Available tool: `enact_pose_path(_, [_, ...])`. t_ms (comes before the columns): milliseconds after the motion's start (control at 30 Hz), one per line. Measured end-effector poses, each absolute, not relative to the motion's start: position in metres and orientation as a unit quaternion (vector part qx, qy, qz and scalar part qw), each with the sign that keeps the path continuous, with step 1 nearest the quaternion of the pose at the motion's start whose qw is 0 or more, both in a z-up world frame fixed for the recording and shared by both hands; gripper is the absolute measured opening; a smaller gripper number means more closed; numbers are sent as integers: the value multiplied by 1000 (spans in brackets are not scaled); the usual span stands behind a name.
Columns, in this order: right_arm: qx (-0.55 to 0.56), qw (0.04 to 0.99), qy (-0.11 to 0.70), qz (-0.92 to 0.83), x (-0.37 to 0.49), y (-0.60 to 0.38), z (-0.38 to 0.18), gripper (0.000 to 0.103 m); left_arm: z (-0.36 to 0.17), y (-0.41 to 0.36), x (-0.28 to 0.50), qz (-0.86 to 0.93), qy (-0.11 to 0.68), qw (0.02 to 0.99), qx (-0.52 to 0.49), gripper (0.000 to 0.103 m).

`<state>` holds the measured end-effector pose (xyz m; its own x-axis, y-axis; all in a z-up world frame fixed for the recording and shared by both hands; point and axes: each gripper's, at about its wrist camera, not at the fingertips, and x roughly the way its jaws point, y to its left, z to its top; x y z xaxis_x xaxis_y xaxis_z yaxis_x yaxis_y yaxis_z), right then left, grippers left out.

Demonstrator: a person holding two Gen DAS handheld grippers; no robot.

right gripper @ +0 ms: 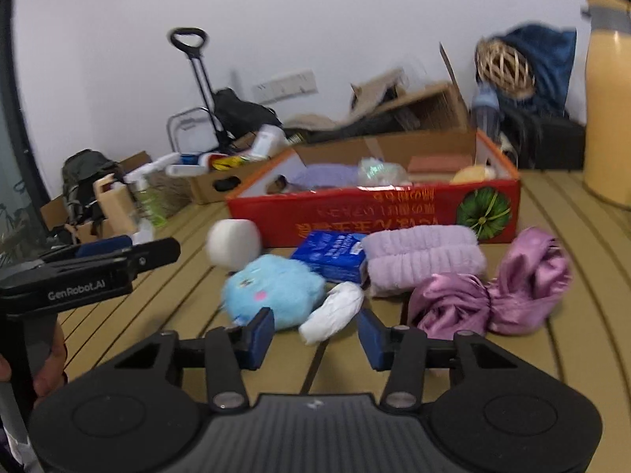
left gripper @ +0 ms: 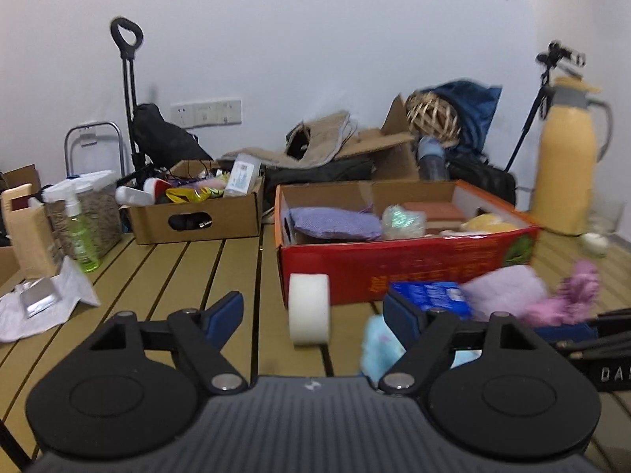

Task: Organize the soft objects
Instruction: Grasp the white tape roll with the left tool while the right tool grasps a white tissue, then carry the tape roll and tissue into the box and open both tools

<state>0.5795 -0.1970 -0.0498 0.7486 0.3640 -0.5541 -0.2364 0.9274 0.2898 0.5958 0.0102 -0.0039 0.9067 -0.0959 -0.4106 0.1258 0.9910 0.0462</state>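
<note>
On the slatted counter (right gripper: 552, 236) a red box (right gripper: 394, 213) is standing, and in it a purple pillow (left gripper: 335, 222), a shiny small bundle (left gripper: 402, 218) and a yellow soft thing (right gripper: 473, 173) are already lying. In front of the box, several soft objects are waiting on the counter: a light blue plush toy (right gripper: 272, 287), a white soft piece (right gripper: 335, 311), a blue packet (right gripper: 331, 254), a folded lilac towel (right gripper: 426, 260) and a crumpled pink satin cloth (right gripper: 493, 295). A white roll (left gripper: 308, 309) is standing near the box. The right tool (right gripper: 315, 335) is hovering just before the white piece, its jaws apart and grasping nothing. The left tool (left gripper: 311, 315) is also released, with the white roll showing between its fingers but not touched.
</note>
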Motion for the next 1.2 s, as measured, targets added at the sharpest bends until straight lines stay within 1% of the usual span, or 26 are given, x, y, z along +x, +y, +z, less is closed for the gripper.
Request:
enact_pose_path(67, [105,928,325,149,599,-193,-61,35,-13,9,626,-42,217,975,36,80])
enact_pose_path(133, [106,927,330,143,611,-192,-71,31,-23,11,646,-41,231,972,25,77])
enact_pose_path(167, [103,927,331,141,613,-191,-75,24,-29,12,654,-42,240,970,16,67])
enact_pose_path(200, [100,928,330,140,614,-191,-77,21,-33,13,659,-50,247,968,10,48])
enact_pose_path(233, [93,928,331,141,615,-190,-78,19,-38,14,664,-62,257,964,5,35])
enact_pose_path(267, [86,930,329,142,615,-189,-78,17,-41,17,667,-70,268,961,-5,29])
enact_pose_path(300, [79,931,328,142,616,-189,-79,14,-43,20,669,-74,274,959,-19,29])
enact_pose_path(367, [88,928,331,146,618,-192,-80,11,-41,24,668,-72,263,962,-34,29])
enact_pose_path(533, [83,928,332,147,618,-193,-80,9,-36,21,662,-73,249,965,-28,29])
enact_pose_path(600, [78,931,328,142,615,-193,-78,6,-26,21,650,-68,232,970,-29,29])
enact_pose_path(633, [77,933,323,139,612,-195,-76,3,-19,21,641,-66,222,972,-28,29])
enact_pose_path(767, [64,945,297,123,586,-199,-64,3,5,20,589,-75,200,976,-46,29])
enact_pose_path(967, [68,959,241,130,511,-208,-25,3,26,15,502,-98,189,975,-57,29])
enact_pose_path(1200, [75,965,206,143,455,-221,10,3,44,-4,452,-132,162,977,-51,29])
